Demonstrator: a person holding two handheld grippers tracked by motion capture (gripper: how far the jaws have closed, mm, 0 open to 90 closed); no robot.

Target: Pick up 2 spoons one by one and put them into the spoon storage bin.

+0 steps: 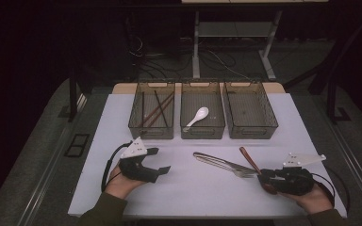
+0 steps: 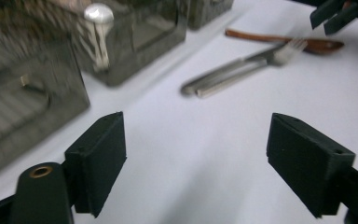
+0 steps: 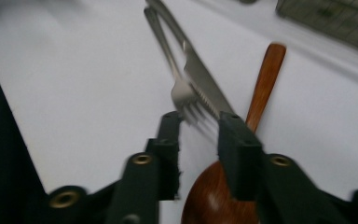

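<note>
A metal fork [image 1: 226,165] and knife [image 1: 207,157] lie side by side at the table's middle front. A brown wooden spoon [image 1: 248,159] lies just to their right. My right gripper [image 1: 262,178] is low over the spoon's bowl. In the right gripper view its jaws stand a narrow gap apart [image 3: 198,126], the fork's tines [image 3: 193,112] sit at their tips, and the knife [image 3: 205,84] and wooden spoon [image 3: 265,79] run ahead. My left gripper [image 1: 160,160] rests wide open at the front left, [image 2: 196,149] nothing between its jaws.
Three dark see-through bins stand in a row at the back. The left bin [image 1: 152,133] holds chopsticks [image 1: 158,108], the middle bin [image 1: 202,133] a white spoon [image 1: 199,115], and the right bin [image 1: 252,133] looks empty. A white mat [image 1: 188,193] covers the table.
</note>
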